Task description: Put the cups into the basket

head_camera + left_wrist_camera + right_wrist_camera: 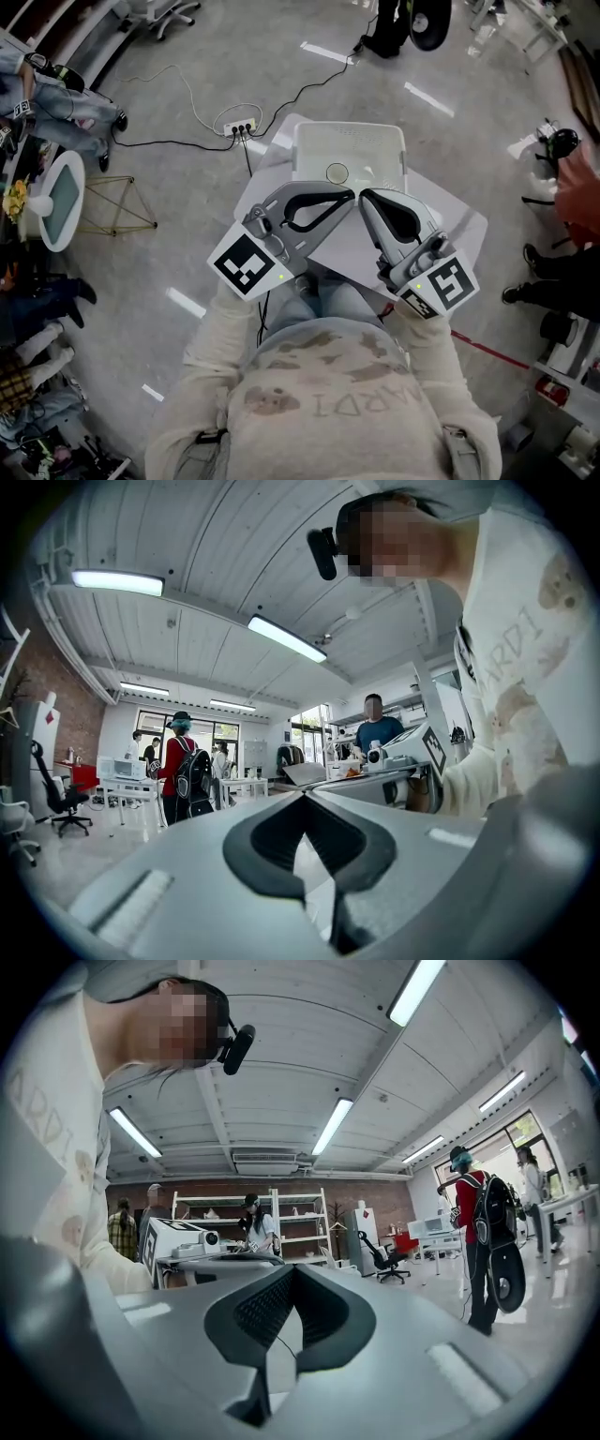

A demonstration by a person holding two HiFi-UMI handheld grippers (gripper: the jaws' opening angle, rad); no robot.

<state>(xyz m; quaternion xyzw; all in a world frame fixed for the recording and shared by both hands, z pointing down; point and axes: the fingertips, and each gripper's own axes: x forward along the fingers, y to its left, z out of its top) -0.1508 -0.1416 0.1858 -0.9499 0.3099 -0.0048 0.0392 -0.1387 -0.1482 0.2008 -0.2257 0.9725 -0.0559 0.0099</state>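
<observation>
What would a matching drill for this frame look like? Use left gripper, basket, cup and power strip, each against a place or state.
Things:
1 left gripper
2 basket
3 cup
4 power strip

Places or states:
A on the floor, past the table
B shut, nothing between the jaws
C white, rectangular, on the table
D small round rim, at the basket's near side

Pairs: 1-B, 2-C, 3-D, 4-A
</observation>
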